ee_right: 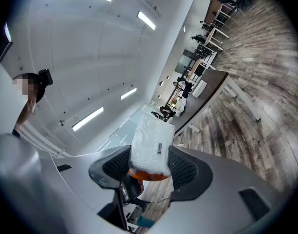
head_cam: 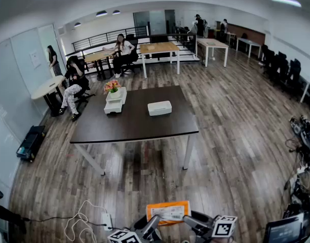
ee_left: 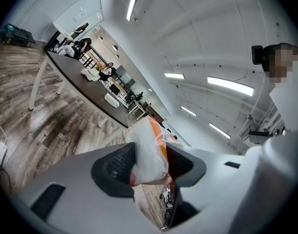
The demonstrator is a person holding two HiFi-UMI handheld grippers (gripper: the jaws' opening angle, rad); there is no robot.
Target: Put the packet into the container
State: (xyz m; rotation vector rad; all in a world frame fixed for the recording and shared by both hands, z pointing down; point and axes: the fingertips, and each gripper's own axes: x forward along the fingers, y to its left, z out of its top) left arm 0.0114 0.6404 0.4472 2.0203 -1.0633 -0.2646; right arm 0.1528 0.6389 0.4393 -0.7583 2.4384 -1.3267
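Closest to me, at the bottom edge of the head view, an orange-and-white plastic packet (head_cam: 168, 211) hangs above the wood-plank floor (head_cam: 231, 151), pinched from both sides. On its left end, the left gripper (head_cam: 149, 226) has its fingers (ee_left: 115, 164) closed against it. In the left gripper view, the black ribbed pads press into the packet (ee_left: 149, 150) on either side and stand fairly wide, because it fills the gap. On its right end, the right gripper (head_cam: 194, 220) does the same. The right gripper view shows its fingers (ee_right: 188, 169) clamped on the bulging white face of the packet (ee_right: 151, 147), with an orange strip showing low between them.

Farther out, starting from the left, a black case (head_cam: 30, 142) lies on the floor by the glass wall. Beyond it a person (head_cam: 74, 87) sits on a chair. A dark brown rectangular table (head_cam: 140, 128) on white legs stands in the middle of the room. On its left part sits a white box with a small pot of orange-pink flowers (head_cam: 114, 95). To the right of that, near the table's middle, rests the white rectangular container (head_cam: 159, 108), just apart from the flower box. I see the packet well apart from that container, out here in the air between both sets of fingers.
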